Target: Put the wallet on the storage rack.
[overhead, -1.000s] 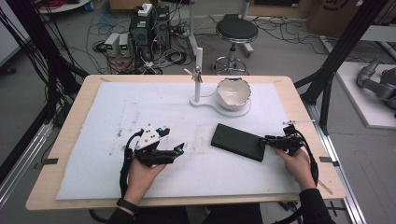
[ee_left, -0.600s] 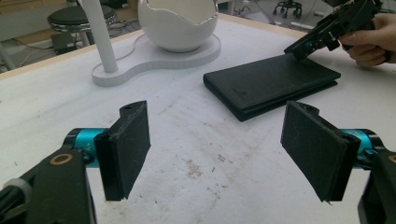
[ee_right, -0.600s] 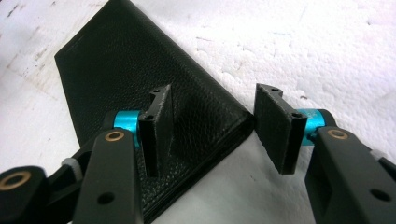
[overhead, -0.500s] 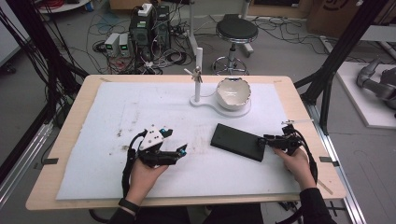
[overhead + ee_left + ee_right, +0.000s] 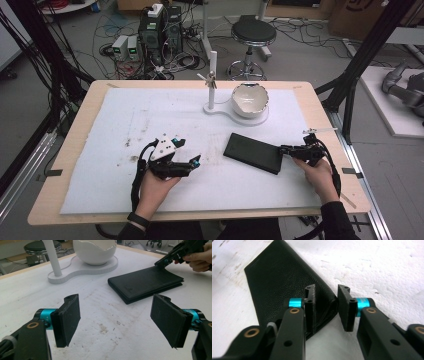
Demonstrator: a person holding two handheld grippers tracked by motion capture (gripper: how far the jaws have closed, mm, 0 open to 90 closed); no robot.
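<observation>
wallet (image 5: 252, 152) on table (image 5: 80, 165), stand (image 5: 235, 107) behind it

Black wallet (image 5: 284, 282): grained leather look, matt. White table cover (image 5: 125, 120): rough, fibrous, stained. Table (image 5: 320, 120) edge: pale wood. Egg-shaped bowl (image 5: 93, 251): smooth, glossy

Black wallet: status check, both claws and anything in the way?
Left claw open, off the wallet. Right claw has just been closing on the black wallet's corner, gap at one pad. Wallet flat on the white mat. Nothing in the way.
</observation>
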